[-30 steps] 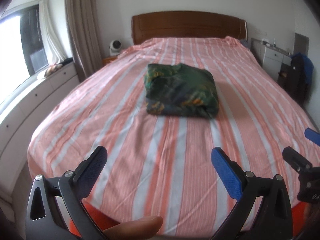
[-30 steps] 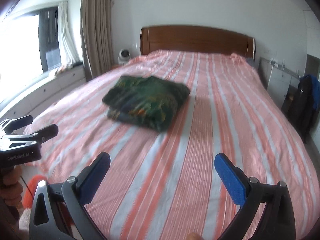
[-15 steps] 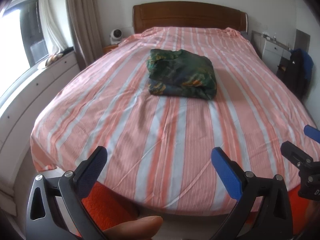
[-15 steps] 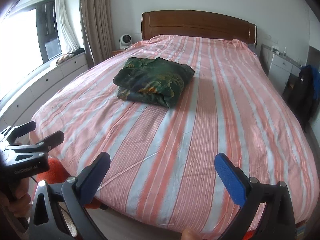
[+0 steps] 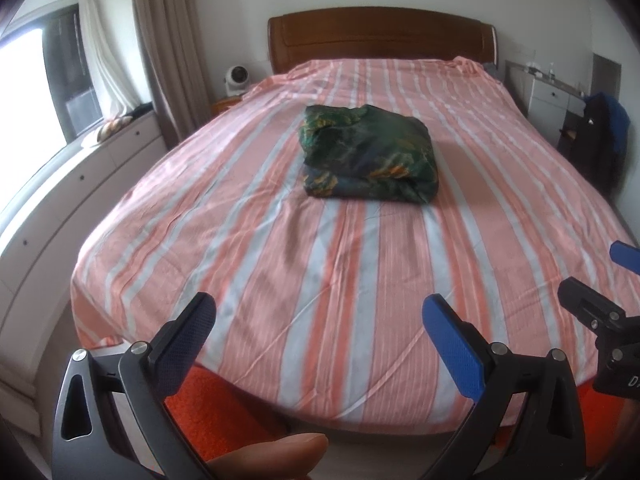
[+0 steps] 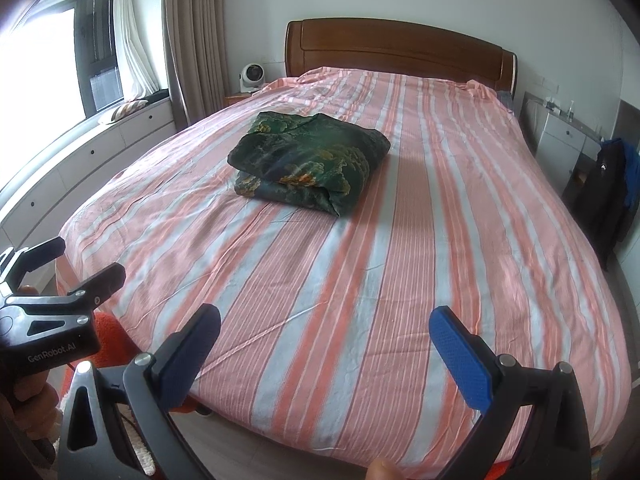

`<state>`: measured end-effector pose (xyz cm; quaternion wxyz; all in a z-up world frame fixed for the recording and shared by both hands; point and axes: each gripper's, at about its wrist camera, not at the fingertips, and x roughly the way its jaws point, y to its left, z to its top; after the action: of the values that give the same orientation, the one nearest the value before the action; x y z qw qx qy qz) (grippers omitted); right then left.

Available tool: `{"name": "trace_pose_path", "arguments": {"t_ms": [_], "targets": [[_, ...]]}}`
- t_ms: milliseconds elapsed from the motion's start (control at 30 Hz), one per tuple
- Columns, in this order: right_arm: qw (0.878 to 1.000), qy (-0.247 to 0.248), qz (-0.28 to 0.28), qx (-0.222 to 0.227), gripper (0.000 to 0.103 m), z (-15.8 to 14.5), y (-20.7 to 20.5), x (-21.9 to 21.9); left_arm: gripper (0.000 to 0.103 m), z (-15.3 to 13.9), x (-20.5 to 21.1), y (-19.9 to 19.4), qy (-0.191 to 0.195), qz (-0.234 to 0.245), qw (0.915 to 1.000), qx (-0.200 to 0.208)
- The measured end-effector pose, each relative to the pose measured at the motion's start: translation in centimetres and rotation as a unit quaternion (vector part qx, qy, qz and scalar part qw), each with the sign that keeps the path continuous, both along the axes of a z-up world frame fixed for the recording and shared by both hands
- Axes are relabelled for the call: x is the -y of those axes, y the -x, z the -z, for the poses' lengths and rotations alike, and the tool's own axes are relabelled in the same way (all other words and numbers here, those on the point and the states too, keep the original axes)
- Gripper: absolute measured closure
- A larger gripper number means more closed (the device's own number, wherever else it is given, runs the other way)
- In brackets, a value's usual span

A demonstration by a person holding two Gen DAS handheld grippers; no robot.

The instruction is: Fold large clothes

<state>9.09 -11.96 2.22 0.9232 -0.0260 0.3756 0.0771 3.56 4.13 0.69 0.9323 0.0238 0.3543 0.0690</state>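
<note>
Lying folded on striped bed point(image 5: 360, 264), dark green patterned garment point(image 5: 368, 156) compact, layered, both claws point(image 5: 320, 344) point(image 6: 326, 354) wide, empty

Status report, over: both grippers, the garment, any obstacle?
Left gripper open, empty. Right gripper open, empty. Green garment folded, mid-bed. Nothing between.

White walls, wooden headboard point(image 5: 380, 36), bright window point(image 6: 36, 64) (brown curtain point(image 6: 192, 40) beside it).

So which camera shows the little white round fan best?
The right wrist view: the little white round fan beside the wooden headboard looks bigger and sharper there, with its dark round face showing. The left wrist view shows it too, but smaller and blurrier.
</note>
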Motion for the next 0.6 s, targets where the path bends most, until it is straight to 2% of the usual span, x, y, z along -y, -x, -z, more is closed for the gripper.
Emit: {"name": "trace_pose_path", "arguments": {"t_ms": [367, 600], "targets": [[1.000, 0.015, -0.009, 0.007, 0.000, -0.9, 0.2, -1.3, 0.000, -0.2, 0.0, -0.2, -0.011, 0.001, 0.9999, -0.007], [1.000, 0.013, -0.013, -0.005, 0.000, -0.7, -0.2, -1.5, 0.000, -0.3, 0.1, -0.1, -0.011, 0.002, 0.9999, -0.009]]}}
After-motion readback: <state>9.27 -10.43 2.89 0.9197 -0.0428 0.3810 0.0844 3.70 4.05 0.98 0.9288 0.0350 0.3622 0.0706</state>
